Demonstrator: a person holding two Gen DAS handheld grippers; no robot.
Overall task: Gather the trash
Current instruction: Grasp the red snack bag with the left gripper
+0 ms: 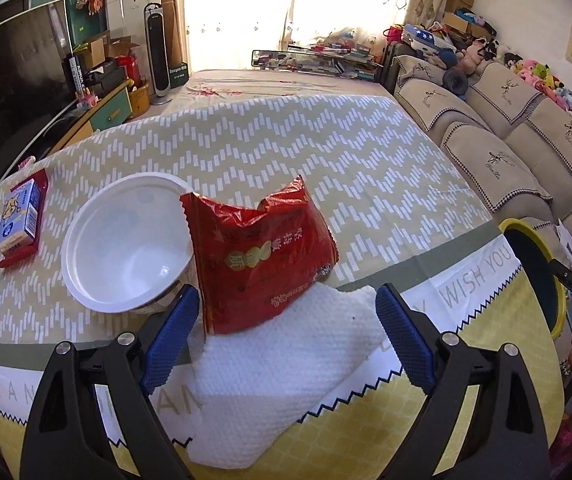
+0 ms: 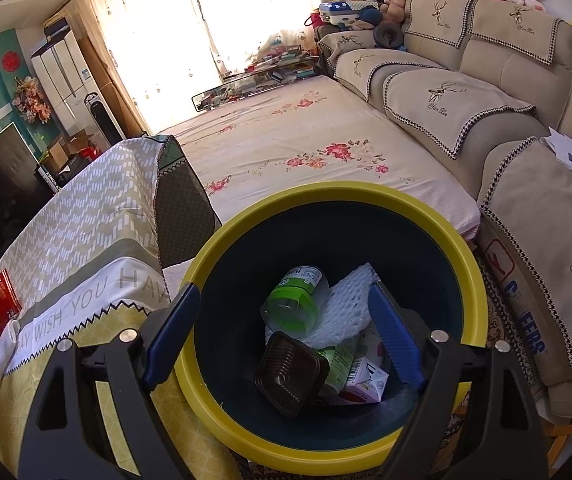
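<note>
On the left of the table, a box [image 1: 18,216] and a bowl [image 1: 126,244] wait. Our left claw [image 1: 286,336] is wide open over the red bag [image 1: 260,256] on the cloth [image 1: 286,380], ready to grab. Right, our other claw [image 2: 286,336] hangs open and empty over the bin [image 2: 325,200], where trash goes.

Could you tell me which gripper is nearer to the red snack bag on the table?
Left. The left gripper hangs open right in front of the red snack bag, its fingers either side. The right gripper is open over the bin, off beside the table.
</note>
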